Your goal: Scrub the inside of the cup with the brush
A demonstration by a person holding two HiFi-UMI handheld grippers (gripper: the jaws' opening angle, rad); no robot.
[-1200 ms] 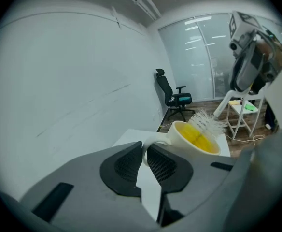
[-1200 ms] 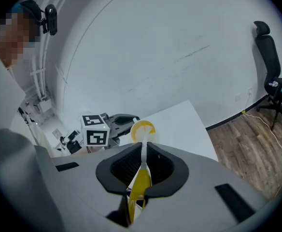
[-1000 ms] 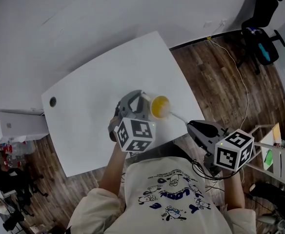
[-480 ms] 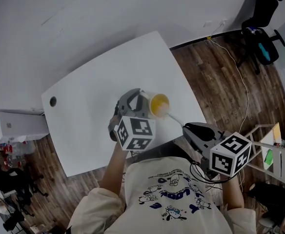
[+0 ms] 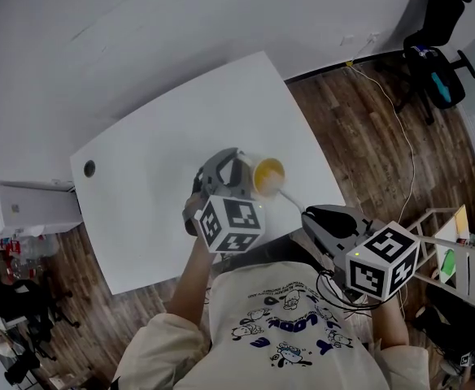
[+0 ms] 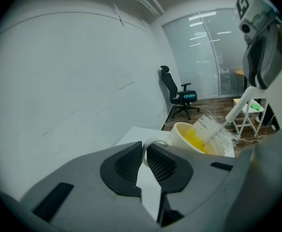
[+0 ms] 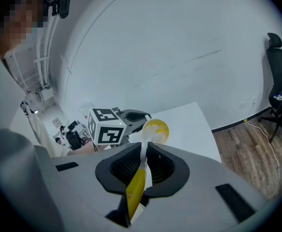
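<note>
A cup [image 5: 268, 175], white outside and yellow inside, is held tilted above the white table [image 5: 156, 177]. My left gripper [image 6: 145, 162] is shut on the cup's handle [image 6: 150, 144]. The brush [image 7: 137, 178] has a yellow grip and a white stem; my right gripper [image 7: 143, 167] is shut on it. Its white bristles [image 6: 212, 132] sit inside the cup's [image 6: 199, 140] mouth. In the right gripper view the cup [image 7: 155, 129] opens toward me, beside the left gripper's marker cube [image 7: 107, 128]. In the head view the right gripper [image 5: 319, 218] is at the table's near right edge.
The table's right edge drops to a wooden floor [image 5: 368, 128]. A black office chair [image 5: 434, 23] stands far right, a cable [image 5: 400, 128] runs across the floor. A cable hole [image 5: 89, 169] marks the table's left corner. A white wall lies behind.
The right gripper has moved left and toward the cup, pushing the brush further in. The left gripper and cup have shifted only slightly.
</note>
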